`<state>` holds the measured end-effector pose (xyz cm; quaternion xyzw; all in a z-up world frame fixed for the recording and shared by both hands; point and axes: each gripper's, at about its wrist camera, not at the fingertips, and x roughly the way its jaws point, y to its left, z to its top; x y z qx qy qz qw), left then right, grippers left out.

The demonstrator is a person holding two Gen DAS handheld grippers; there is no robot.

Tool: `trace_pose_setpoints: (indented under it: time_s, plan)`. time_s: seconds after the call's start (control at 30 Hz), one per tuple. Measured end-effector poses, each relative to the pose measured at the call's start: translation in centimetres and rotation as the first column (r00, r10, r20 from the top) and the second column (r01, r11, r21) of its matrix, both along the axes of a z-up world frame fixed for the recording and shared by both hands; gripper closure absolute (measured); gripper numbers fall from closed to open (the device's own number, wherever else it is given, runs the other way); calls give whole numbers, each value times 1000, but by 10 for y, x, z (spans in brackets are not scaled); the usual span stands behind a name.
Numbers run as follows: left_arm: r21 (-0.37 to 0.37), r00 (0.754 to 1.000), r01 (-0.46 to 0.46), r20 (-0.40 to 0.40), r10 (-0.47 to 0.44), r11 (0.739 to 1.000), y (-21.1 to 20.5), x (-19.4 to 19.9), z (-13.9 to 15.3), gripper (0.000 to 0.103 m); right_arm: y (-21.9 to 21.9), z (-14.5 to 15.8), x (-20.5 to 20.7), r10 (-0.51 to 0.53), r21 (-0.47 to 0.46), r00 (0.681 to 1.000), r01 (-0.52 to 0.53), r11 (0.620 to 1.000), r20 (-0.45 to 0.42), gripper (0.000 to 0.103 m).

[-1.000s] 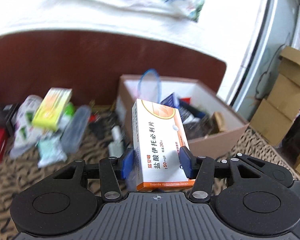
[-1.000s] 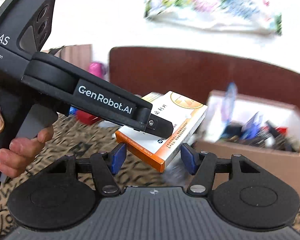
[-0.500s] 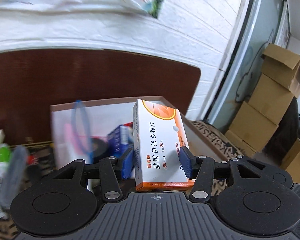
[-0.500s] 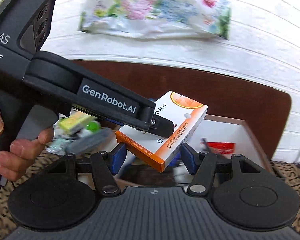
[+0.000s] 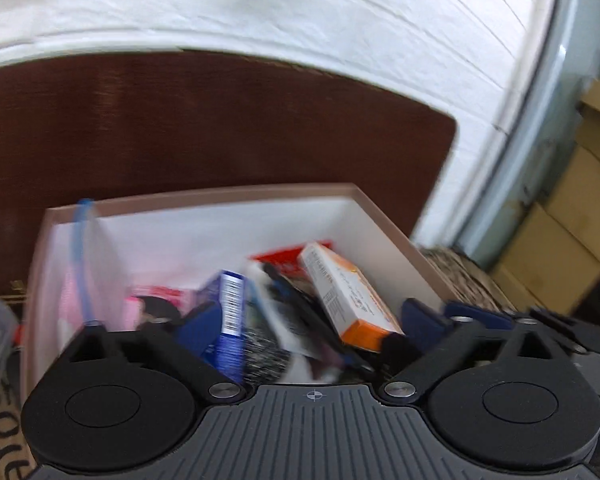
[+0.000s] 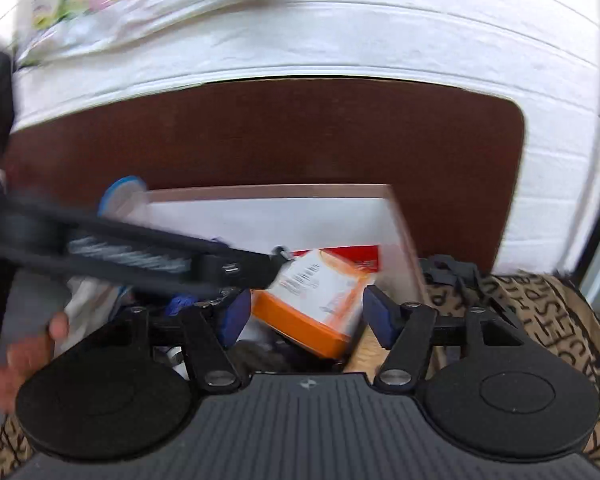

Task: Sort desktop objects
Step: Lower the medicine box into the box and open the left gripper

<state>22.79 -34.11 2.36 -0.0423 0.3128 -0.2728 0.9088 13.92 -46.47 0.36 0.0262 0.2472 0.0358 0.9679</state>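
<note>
The white and orange medicine box point(image 5: 350, 300) lies tilted inside the cardboard box point(image 5: 204, 200), on top of other items, free of my fingers. It also shows in the right wrist view point(image 6: 320, 296). My left gripper point(image 5: 312, 324) is open above the box, blue pads spread wide. My right gripper point(image 6: 306, 314) is open and empty, just over the box's near edge. The left gripper's black arm point(image 6: 140, 256) crosses the right wrist view from the left.
The cardboard box point(image 6: 268, 192) holds a blue barcode packet point(image 5: 232, 312), a red item point(image 5: 288, 258) and a clear bag with a blue strip point(image 5: 84, 264). A dark brown board point(image 5: 220, 120) stands behind it. Stacked cartons point(image 5: 572, 216) stand at right. Patterned cloth point(image 6: 540, 312) covers the table.
My left gripper opened and let go of the medicine box, which dropped into the cardboard box. Both grippers moved right, over the box.
</note>
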Motion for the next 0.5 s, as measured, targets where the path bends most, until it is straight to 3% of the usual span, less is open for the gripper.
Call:
trace_pose_setpoints:
  time_s: [0.17,0.5]
  plan:
    - [28,999,47,-6,-47,999,5,-2,0,0,7,-6,-6,-46,-40,999,47,998,26,9]
    - [78,997,70,36,-73,994,19,-33,10,0,27,6,-26,-39,-72,999,41,997,26,1]
